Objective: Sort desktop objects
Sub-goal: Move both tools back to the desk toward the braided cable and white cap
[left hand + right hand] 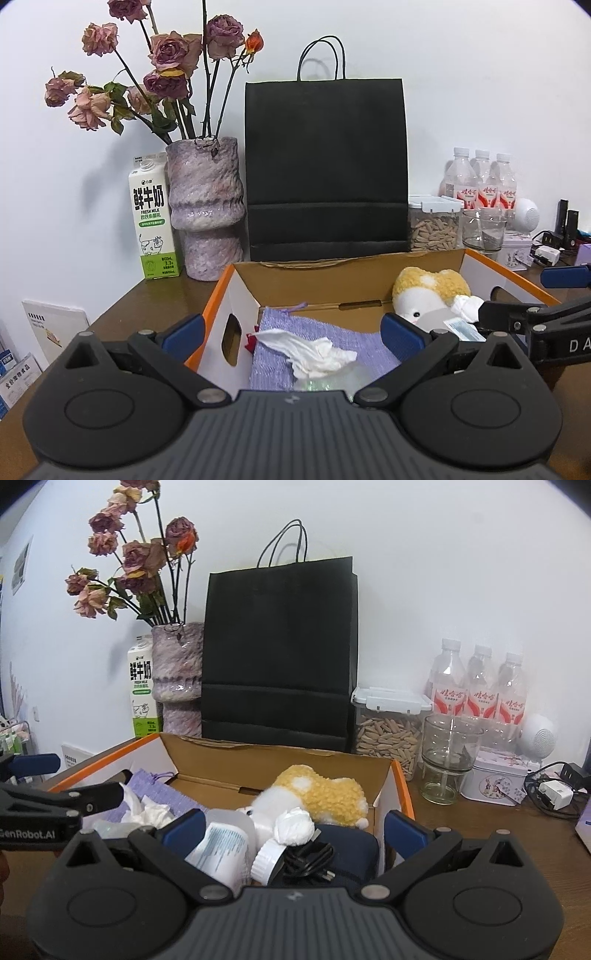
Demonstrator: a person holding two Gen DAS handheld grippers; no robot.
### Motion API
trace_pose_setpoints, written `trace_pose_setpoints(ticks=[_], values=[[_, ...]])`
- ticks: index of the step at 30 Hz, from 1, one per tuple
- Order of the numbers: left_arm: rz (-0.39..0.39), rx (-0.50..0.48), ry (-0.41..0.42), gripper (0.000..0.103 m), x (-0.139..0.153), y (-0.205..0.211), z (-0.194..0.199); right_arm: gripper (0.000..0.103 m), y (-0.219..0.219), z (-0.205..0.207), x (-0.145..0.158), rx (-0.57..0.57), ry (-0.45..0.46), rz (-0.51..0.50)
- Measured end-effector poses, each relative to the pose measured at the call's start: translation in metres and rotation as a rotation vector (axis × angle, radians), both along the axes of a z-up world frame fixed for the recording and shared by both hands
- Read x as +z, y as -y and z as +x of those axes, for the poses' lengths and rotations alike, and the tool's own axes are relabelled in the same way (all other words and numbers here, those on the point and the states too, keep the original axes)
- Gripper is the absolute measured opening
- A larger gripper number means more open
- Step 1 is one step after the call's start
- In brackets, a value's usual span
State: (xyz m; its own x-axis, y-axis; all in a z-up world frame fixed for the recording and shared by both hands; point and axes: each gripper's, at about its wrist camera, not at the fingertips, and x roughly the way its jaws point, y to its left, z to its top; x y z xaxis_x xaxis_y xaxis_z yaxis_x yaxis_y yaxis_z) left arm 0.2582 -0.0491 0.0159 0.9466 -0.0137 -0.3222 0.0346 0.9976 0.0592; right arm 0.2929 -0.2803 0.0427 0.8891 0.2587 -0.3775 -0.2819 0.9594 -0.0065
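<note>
1. An open cardboard box point(221, 295) with orange edges is seen on a brown wooden counter point(147, 299), and both grippers are held just above its near rim.

2. The left gripper point(291, 332) is seen with its jaws spread wide and nothing between them. It is poised over the left part of the box, where a crumpled white tissue point(310, 350) lies on a purple knitted cloth point(332, 332).

3. The right gripper point(295, 827) is likewise held wide open and empty, above the right part of the box.

4. Below it, a white plastic bottle point(221, 849) is seen lying on its side, with a coiled black cable point(306, 860) beside it on a dark blue pouch point(354, 849).

5. A yellow and white plush toy point(314, 794) is laid against the far right corner of the box.

6. These loose things appear to have been gathered in the box so that the counter is kept tidy; the sorting looks well advanced.

7. Behind the box, a black paper bag point(325, 166) is stood against the wall, flanked on the left by a purple vase of dried roses point(207, 206) and a milk carton point(153, 221).

8. To the right, a lidded jar of seeds point(388, 734), an empty glass point(447, 757), three water bottles point(480, 686), a small tin point(495, 779) and a white charger point(554, 794) remain outside the box.

9. Which of these is meant to be handled next cannot be told.
</note>
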Motion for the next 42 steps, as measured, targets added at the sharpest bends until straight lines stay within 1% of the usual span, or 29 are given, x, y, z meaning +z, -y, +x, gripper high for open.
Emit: trace_pose_setpoints(ticks=[6,12,20,25,33,36,39,42], values=[[-0.007,-0.012,0.001,0.103,-0.002,-0.004,-0.017,0.103,0.002,-0.023,-0.002,0.011,0.005,-0.019],[-0.004,-0.032,-0.025,0.103,-0.007,-0.005,-0.033,0.103,0.003,-0.044,-0.005,0.016,0.010,-0.064],[-0.006,-0.041,-0.079,0.103,-0.014,-0.009,-0.048,0.103,0.006,-0.064,-0.015,0.017,-0.023,-0.103],[-0.011,-0.057,-0.099,0.103,-0.016,-0.008,-0.057,0.103,0.010,-0.076,-0.019,0.007,-0.043,-0.103],[-0.029,-0.100,-0.168,0.103,-0.020,0.005,-0.078,0.103,0.016,-0.086,-0.027,0.003,-0.105,-0.113],[-0.029,-0.110,-0.189,0.103,-0.020,0.013,-0.086,0.103,0.017,-0.092,-0.028,0.005,-0.114,-0.119],[-0.036,-0.119,-0.229,0.103,-0.021,0.020,-0.092,0.103,0.020,-0.096,-0.029,0.004,-0.117,-0.124],[-0.023,-0.124,-0.275,0.103,-0.025,0.030,-0.096,0.103,0.027,-0.099,-0.029,-0.003,-0.127,-0.123]])
